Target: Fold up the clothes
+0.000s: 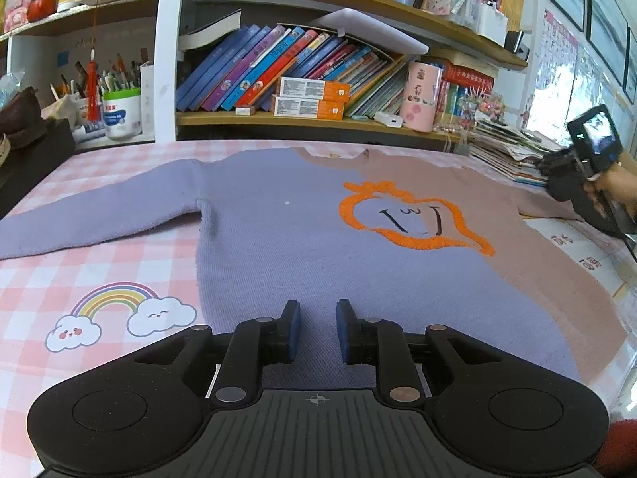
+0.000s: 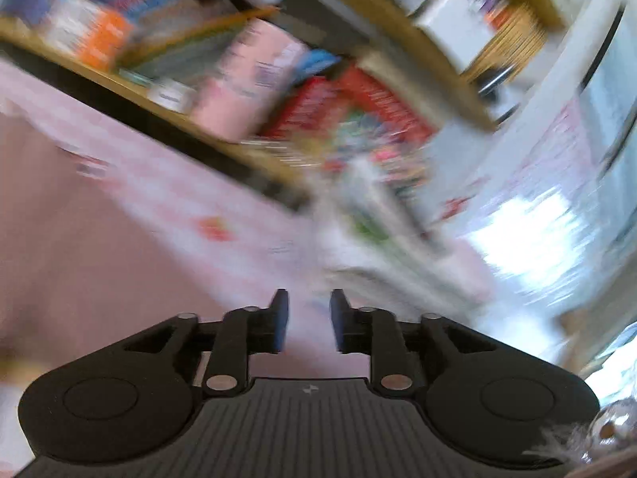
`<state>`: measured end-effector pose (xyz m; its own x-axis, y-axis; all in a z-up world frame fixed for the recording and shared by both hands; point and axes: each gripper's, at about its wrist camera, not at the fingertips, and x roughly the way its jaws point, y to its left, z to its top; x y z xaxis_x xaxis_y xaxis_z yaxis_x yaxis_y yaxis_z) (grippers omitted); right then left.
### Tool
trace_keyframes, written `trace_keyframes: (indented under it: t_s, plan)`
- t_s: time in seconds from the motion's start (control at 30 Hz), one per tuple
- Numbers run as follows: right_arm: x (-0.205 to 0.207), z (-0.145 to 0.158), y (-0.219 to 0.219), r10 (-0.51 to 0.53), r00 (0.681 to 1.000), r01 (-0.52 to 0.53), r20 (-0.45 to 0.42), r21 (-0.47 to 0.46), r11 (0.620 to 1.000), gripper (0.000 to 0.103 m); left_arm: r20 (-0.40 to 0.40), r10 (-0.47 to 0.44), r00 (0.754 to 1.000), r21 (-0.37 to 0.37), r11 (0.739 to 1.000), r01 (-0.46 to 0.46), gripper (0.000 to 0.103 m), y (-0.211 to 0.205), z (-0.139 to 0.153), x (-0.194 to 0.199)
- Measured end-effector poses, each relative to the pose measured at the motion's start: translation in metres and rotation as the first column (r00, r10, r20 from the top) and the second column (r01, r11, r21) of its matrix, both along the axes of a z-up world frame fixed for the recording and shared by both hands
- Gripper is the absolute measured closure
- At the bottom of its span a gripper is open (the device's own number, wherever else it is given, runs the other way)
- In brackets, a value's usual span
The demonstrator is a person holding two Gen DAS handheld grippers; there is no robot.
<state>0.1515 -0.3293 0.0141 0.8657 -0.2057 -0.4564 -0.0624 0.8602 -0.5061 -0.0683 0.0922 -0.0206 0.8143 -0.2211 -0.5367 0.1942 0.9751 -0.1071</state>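
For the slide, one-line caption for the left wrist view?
Left gripper, fingers apart and empty, hovers over the hem of a flat purple-and-tan sweater on a pink checked tablecloth.

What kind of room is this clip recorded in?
Probably a home study or child's room: shelves packed with children's books, a tub of pens, and a sweater spread on a pink checked tablecloth.

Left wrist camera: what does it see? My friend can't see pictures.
A purple and tan sweater with an orange outlined face lies flat on a pink checked tablecloth. The left tongs hover open over its hem, holding nothing. Crowded bookshelves stand behind.
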Motion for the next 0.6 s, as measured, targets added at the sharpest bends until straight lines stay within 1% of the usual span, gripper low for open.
trace_keyframes:
  t_s: [0.03,0.07,0.1,0.13,0.17,0.27,0.33,0.37,0.43,0.5,0.6]
  plan:
    - [-0.014,0.002,0.002,0.039,0.999,-0.037,-0.030,0.084,0.996,0.078,0.004,0.001,1.000,0.001,1.000,-0.001,0.077,0.000,0.002,-0.001]
    - [-0.028,0.004,0.003,0.081,0.995,-0.070,-0.056,0.169,0.983,0.075,0.018,0.005,1.000,0.005,1.000,-0.005,0.076,0.002,0.005,-0.004]
    - [-0.043,0.006,0.003,0.109,0.992,-0.090,-0.065,0.237,0.967,0.072,0.037,0.013,0.999,0.010,1.000,-0.013,0.075,0.003,0.009,-0.007]
    - [-0.057,0.007,0.003,0.137,0.988,-0.109,-0.072,0.303,0.947,0.065,0.053,0.021,0.998,0.013,1.000,-0.022,0.073,0.005,0.012,-0.010]
    - [-0.077,0.008,0.003,0.160,0.984,-0.121,-0.073,0.377,0.918,0.060,0.066,0.032,0.997,0.013,0.999,-0.032,0.072,0.008,0.016,-0.012]
    - [-0.123,0.005,0.001,0.225,0.972,-0.157,-0.076,0.503,0.850,0.052,0.087,0.072,0.994,0.003,0.997,-0.073,0.064,0.017,0.023,-0.018]
    - [-0.152,-0.001,0.008,0.262,0.961,-0.178,-0.087,0.530,0.829,0.050,0.090,0.095,0.991,-0.013,0.995,-0.095,0.049,0.022,0.025,-0.021]
    - [-0.165,-0.004,0.011,0.269,0.959,-0.182,-0.090,0.532,0.827,0.045,0.085,0.097,0.992,-0.025,0.995,-0.095,0.046,0.023,0.025,-0.022]
    - [-0.186,-0.010,0.019,0.279,0.955,-0.188,-0.096,0.533,0.825,0.043,0.077,0.093,0.993,-0.023,0.996,-0.092,0.035,0.022,0.024,-0.025]
    - [-0.195,-0.014,0.024,0.279,0.955,-0.182,-0.104,0.538,0.823,0.043,0.069,0.089,0.994,-0.011,0.996,-0.088,0.033,0.018,0.023,-0.027]
    - [-0.198,-0.018,0.023,0.274,0.954,-0.163,-0.120,0.562,0.811,0.043,0.052,0.087,0.995,0.001,0.996,-0.087,0.032,0.014,0.020,-0.029]
